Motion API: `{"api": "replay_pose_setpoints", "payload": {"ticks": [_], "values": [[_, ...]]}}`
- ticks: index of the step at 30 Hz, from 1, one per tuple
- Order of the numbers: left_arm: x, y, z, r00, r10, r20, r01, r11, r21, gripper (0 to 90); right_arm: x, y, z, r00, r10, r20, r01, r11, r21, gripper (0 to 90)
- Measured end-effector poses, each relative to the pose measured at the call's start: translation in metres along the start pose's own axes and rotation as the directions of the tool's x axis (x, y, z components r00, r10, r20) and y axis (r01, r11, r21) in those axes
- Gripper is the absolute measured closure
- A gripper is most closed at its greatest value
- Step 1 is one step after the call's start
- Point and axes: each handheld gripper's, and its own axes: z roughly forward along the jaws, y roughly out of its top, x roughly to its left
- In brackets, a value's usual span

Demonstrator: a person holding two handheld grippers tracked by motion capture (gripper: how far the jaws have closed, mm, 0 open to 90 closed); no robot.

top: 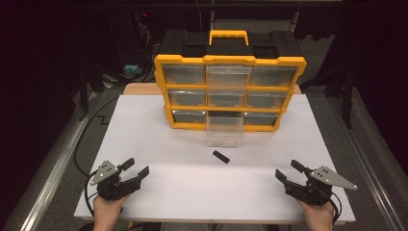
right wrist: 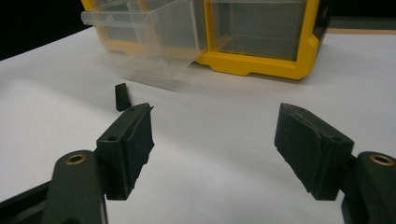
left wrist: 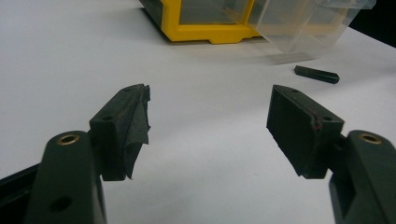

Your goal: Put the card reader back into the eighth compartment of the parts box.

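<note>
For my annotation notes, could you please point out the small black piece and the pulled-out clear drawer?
small black piece [top: 221, 157], high view, its middle.
clear drawer [top: 224, 131], high view, its front wall.

Yellow-and-black organiser [top: 229, 60], clear drawer [top: 224, 131], small black piece [top: 221, 157], white table [top: 159, 144].

We are holding the left gripper [left wrist: 210, 123] with jaws spread wide over the white counter [left wrist: 70, 60], facing a small black piece [left wrist: 316, 74] beside a clear drawer [left wrist: 303, 28].
</note>
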Motion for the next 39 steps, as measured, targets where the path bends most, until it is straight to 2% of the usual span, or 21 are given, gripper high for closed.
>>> {"api": "replay_pose_setpoints", "payload": {"ticks": [16, 27, 39], "values": [[0.000, 0.000, 0.001, 1.0000, 0.004, 0.003, -0.004, 1.0000, 0.004, 30.5, 0.020, 0.010, 0.027, 0.9969, -0.042, -0.067, 0.042, 0.9991, 0.004, 28.7], [-0.001, 0.000, 0.002, 1.0000, 0.002, 0.009, -0.002, 1.0000, 0.004, 30.4, 0.039, 0.020, 0.054, 0.9893, -0.070, -0.129, 0.072, 0.9973, 0.013, 30.6], [-0.001, 0.001, 0.002, 0.9999, 0.006, 0.015, -0.006, 1.0000, 0.005, 30.4, 0.055, 0.026, 0.078, 0.9822, -0.077, -0.171, 0.083, 0.9961, 0.028, 32.2]]}}
